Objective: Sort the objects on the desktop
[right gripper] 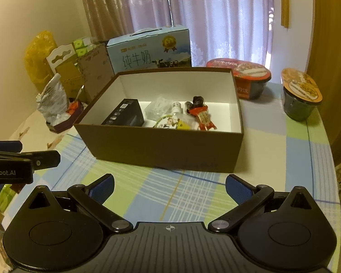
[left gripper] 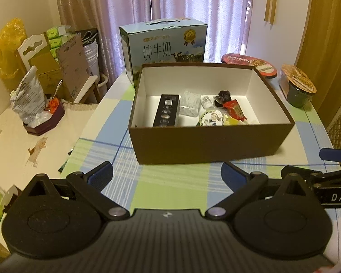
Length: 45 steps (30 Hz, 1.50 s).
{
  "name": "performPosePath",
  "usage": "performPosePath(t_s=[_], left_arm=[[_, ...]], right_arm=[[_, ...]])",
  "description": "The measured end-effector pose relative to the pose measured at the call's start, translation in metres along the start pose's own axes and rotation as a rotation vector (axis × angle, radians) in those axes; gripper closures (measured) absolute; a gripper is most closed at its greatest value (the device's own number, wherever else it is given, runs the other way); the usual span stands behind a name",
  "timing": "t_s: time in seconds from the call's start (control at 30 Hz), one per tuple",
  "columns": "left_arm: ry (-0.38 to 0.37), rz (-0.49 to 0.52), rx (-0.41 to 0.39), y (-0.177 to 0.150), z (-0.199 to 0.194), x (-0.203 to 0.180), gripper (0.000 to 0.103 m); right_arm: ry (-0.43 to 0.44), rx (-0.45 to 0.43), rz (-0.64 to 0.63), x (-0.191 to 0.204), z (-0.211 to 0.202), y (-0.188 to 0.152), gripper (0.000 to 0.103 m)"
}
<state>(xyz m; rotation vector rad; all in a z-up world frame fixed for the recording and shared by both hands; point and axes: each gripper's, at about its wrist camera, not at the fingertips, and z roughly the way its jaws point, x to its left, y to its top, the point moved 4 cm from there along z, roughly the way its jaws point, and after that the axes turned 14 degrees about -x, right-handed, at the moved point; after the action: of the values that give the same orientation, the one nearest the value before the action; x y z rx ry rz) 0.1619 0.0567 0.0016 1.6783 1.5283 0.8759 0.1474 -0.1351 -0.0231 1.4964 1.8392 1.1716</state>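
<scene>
A brown open box (left gripper: 206, 143) (right gripper: 166, 150) with a white inside stands on the checked tablecloth. In it lie a black carton (left gripper: 167, 112) (right gripper: 125, 115), a clear plastic pack (left gripper: 189, 104) (right gripper: 158, 109), a small white bottle (left gripper: 206, 102) (right gripper: 176, 107), a round badge (left gripper: 211, 118) (right gripper: 168, 122), a red snack wrapper (left gripper: 235, 111) (right gripper: 203, 116) and a dark lump (left gripper: 222, 96) (right gripper: 196, 101). My left gripper (left gripper: 167, 175) hangs open in front of the box, holding nothing. My right gripper (right gripper: 169, 188) is open and empty too, beside it.
A blue milk carton (left gripper: 166, 45) (right gripper: 147, 52) stands behind the box. Two instant-food bowls (left gripper: 250, 64) (right gripper: 250, 77) (left gripper: 297, 86) (right gripper: 301, 95) sit at the back right. A small dark tray with a foil bag (left gripper: 34, 104) (right gripper: 54, 104) is on the left table.
</scene>
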Motion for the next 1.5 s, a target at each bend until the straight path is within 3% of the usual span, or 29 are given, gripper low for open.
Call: performPosePath(t_s=[0.6, 1.5], left_arm=[[0.032, -0.009, 0.032, -0.034, -0.045, -0.017, 0.003], [0.04, 0.028, 0.095, -0.064, -0.055, -0.025, 0.003]], right_arm=[[0.0, -0.003, -0.022, 0.001, -0.046, -0.025, 0.002], [0.001, 0.069, -0.073, 0.013, -0.052, -0.058, 0.002]])
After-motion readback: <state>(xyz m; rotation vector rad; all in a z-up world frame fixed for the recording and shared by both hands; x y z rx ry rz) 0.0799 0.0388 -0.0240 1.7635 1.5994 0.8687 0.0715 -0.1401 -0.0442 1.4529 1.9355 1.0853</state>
